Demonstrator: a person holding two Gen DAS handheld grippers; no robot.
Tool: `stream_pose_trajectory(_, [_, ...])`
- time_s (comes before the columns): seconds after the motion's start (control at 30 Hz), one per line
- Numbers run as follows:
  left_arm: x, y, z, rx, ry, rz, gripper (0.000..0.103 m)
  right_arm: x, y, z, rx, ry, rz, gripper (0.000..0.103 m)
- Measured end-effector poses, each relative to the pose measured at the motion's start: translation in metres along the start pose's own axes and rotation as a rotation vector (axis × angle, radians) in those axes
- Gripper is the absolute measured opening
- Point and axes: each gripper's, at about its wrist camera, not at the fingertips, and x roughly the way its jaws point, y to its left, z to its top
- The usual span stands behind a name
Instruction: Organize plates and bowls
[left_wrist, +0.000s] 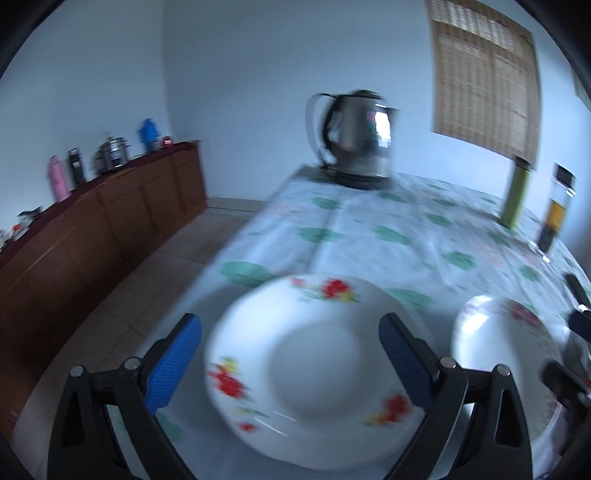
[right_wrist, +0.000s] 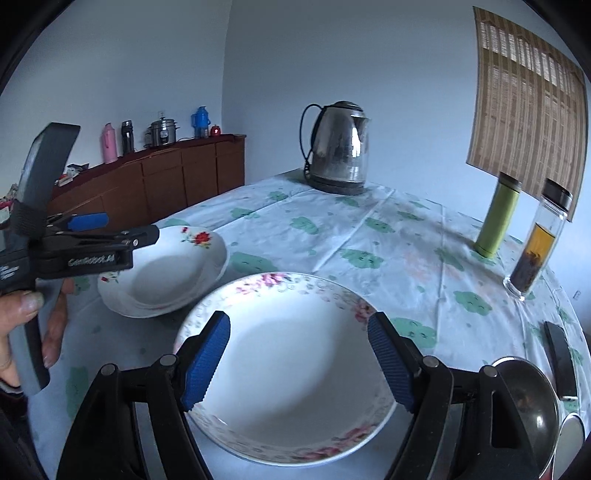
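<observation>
A white plate with red flowers (left_wrist: 314, 369) lies on the table on top of another white plate (right_wrist: 122, 299). My left gripper (left_wrist: 290, 362) hovers over it, open, one blue pad (left_wrist: 177, 362) at its left rim and the other over its right rim. The right wrist view shows this gripper (right_wrist: 129, 227) held by a hand (right_wrist: 37, 314) above the stack's (right_wrist: 173, 266) left side. A larger plate with pink flowers (right_wrist: 295, 369) lies nearer the right, also visible from the left wrist (left_wrist: 506, 354). My right gripper (right_wrist: 299, 365) is open above it, nothing between its pads.
A steel kettle (right_wrist: 340, 147) stands at the table's far edge. A green flask (right_wrist: 498, 218) and a glass bottle of tea (right_wrist: 535, 247) stand at the right. A metal bowl (right_wrist: 532, 398) and a black flat object (right_wrist: 559, 358) lie near right. A wooden sideboard (right_wrist: 166, 177) lines the left wall.
</observation>
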Motion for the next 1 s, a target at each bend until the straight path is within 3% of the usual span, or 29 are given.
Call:
stream_pose_trajectory(0.1, [0.018, 0.030, 0.003, -0.063, 0.019, 0.041, 0.098, 0.005, 0.012, 0.011, -0.009, 0.013, 0.032, 0.078])
stream_pose_trajectory(0.23, [0.032, 0.044, -0.003, -0.118, 0.040, 0.026, 0.098, 0.016, 0.026, 0.026, 0.011, 0.022, 0.074, 0.078])
stream_pose_trajectory(0.47, [0.037, 0.038, -0.005, -0.090, 0.056, 0.012, 0.097, 0.052, 0.058, 0.045, -0.021, 0.075, 0.076, 0.078])
stream_pose_trajectory(0.7, [0.044, 0.039, -0.009, -0.097, 0.105, -0.021, 0.089, 0.092, 0.070, 0.045, -0.009, 0.175, 0.077, 0.055])
stream_pose_trajectory(0.83, [0.046, 0.040, -0.009, -0.108, 0.115, -0.039, 0.087, 0.101, 0.073, 0.046, -0.007, 0.210, 0.076, 0.053])
stream_pose_trajectory(1.0, [0.051, 0.036, -0.011, -0.091, 0.143, -0.056, 0.077, 0.111, 0.082, 0.048, -0.041, 0.263, 0.073, 0.053])
